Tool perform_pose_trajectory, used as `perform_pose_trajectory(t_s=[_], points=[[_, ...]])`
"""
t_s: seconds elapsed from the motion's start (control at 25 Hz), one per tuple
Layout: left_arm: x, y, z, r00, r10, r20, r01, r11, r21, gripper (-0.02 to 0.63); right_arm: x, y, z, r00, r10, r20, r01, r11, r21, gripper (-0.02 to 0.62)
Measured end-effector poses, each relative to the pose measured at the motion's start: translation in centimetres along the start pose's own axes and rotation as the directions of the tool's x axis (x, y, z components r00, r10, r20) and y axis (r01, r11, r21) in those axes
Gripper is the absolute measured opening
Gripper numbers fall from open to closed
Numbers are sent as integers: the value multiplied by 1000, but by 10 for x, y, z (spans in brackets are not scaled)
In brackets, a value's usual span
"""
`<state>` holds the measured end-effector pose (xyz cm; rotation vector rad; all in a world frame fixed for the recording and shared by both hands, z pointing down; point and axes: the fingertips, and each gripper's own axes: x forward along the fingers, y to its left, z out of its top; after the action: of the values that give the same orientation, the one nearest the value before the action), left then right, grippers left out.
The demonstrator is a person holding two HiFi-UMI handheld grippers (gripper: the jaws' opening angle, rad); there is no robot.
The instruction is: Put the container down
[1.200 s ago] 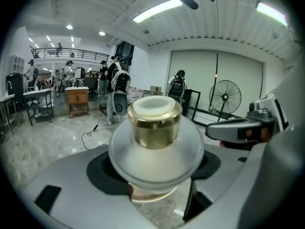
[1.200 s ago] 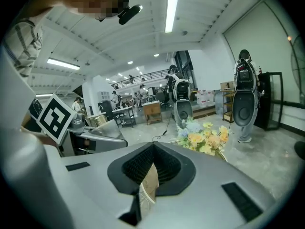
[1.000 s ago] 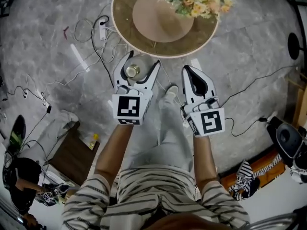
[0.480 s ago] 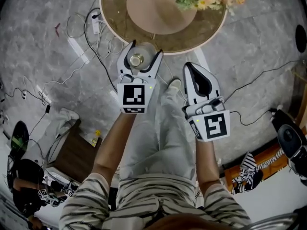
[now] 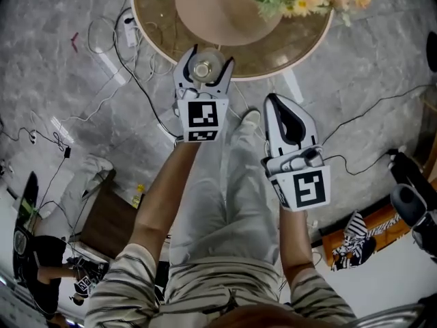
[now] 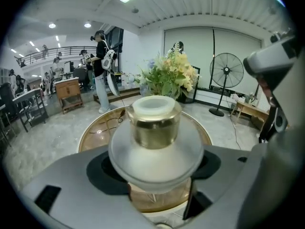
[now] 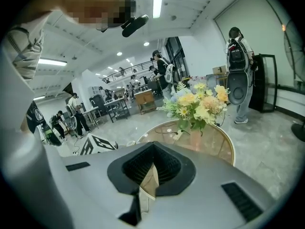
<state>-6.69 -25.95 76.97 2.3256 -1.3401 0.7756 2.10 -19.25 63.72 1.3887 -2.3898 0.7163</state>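
- Container (image 5: 203,67) sits clamped in the left claw (image 5: 208,57), over the near rim of the round desk (image 5: 153,26).
- Best carried further inboard, lowered upright until its base rests, then released.
- Right claw (image 5: 274,102), pinched together and empty, hangs clear.

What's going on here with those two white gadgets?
A person holds a gripper in each hand. The left gripper is clamped on a small lidded container, held at the near edge of the round table, apparently not yet set down. The right gripper is shut and empty, back from the table.
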Motion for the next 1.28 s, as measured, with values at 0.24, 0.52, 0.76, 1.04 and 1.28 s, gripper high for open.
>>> perform_pose_trajectory(t_s=[0.24,0.52,0.76,1.04,1.28], points=[[36,9,-32,999,9,-37,-8,999,35,331,11,0,-16,1000,0,-19,0,1000,14,9],[64,10,-53,998,-6,-69,11,997,79,331,14,1,-29,999,0,-47,1,1000,23,9],[79,7,-62,996,-18,-85,25,996,89,331,16,-6,-26,999,-43,-25,44,998,49,9],[92,7,-72,995,-14,-99,23,996,88,333,14,-9,-36,998,-26,-52,28,999,28,9],[99,9,-75,995,-7,-102,16,995,95,333,16,-11,-39,998,-32,-49,33,999,16,9]])
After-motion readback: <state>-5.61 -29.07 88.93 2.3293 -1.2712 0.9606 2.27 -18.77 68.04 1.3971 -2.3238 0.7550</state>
